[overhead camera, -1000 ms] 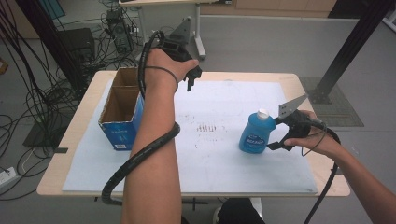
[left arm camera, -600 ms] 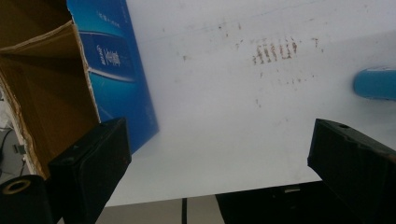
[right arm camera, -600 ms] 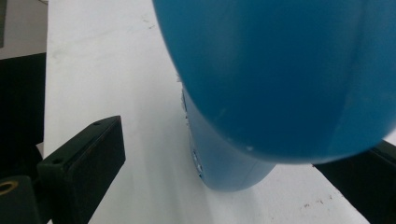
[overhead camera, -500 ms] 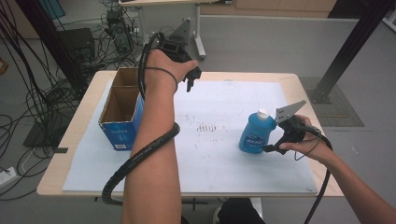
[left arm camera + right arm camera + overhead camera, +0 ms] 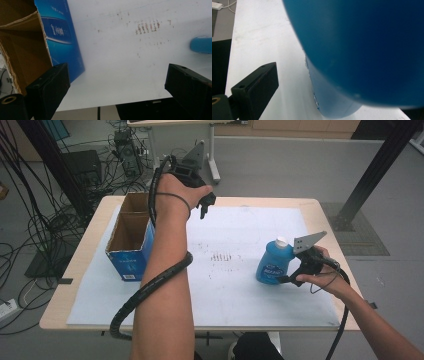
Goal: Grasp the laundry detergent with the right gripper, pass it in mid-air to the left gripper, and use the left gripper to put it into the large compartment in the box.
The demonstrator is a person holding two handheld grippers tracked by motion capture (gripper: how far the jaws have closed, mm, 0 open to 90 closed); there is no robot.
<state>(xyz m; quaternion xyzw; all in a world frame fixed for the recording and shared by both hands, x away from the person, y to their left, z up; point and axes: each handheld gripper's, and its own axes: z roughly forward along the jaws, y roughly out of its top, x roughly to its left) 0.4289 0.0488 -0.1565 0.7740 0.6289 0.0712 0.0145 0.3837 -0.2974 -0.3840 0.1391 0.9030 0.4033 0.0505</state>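
White-sheeted desk (image 5: 235,290): blue bottle (image 5: 272,262) stands upright near its right edge, not yet lifted. Our right tool (image 5: 289,278) brackets it, contact unclear; left tool (image 5: 206,209) hovers wide, empty.

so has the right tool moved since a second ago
Yes. In the high view the right tool has dropped lower beside the blue bottle, which stands in the same spot on the white sheet.
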